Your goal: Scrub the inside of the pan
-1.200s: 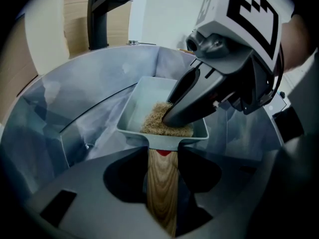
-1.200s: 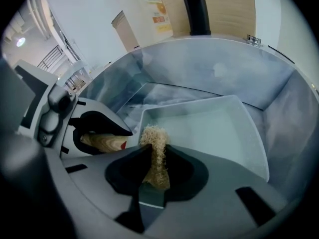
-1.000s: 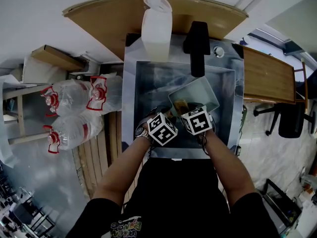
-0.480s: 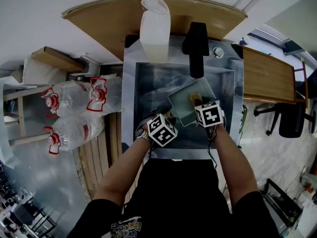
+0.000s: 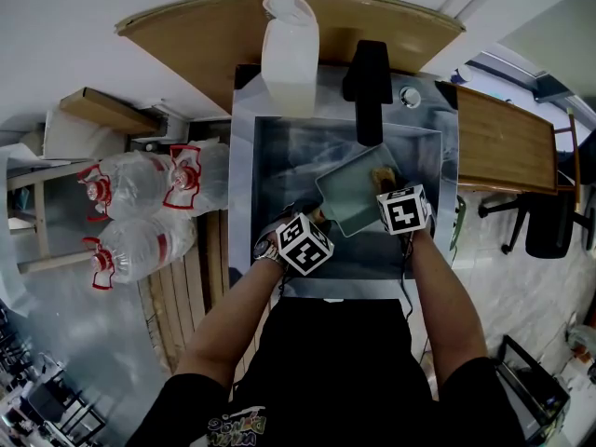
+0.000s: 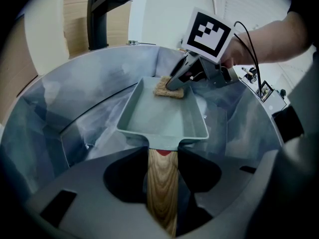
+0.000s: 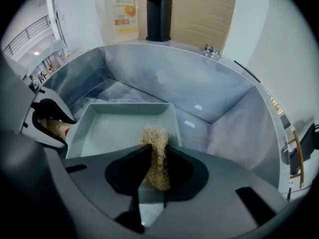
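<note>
Right hand-held gripper [image 7: 155, 151] of mine is clenched on a tan, coarse scrubbing pad [image 7: 154, 135], which sits in the pale grey-green rectangular pan [image 6: 167, 118] at the end farthest from its handle. My left hand-held gripper [image 6: 162, 156] grasps the pan's wooden handle [image 6: 160, 193], holding it tilted inside the steel sink [image 6: 75, 108]. I'd judge the scrubbing mid-way — the floor nearer the handle and the side walls may need passes. No grime or suds show, so cleanliness is hard to call. My jaws hide the pad's working face — and whether the pan rests on the sink bottom is unclear.
</note>
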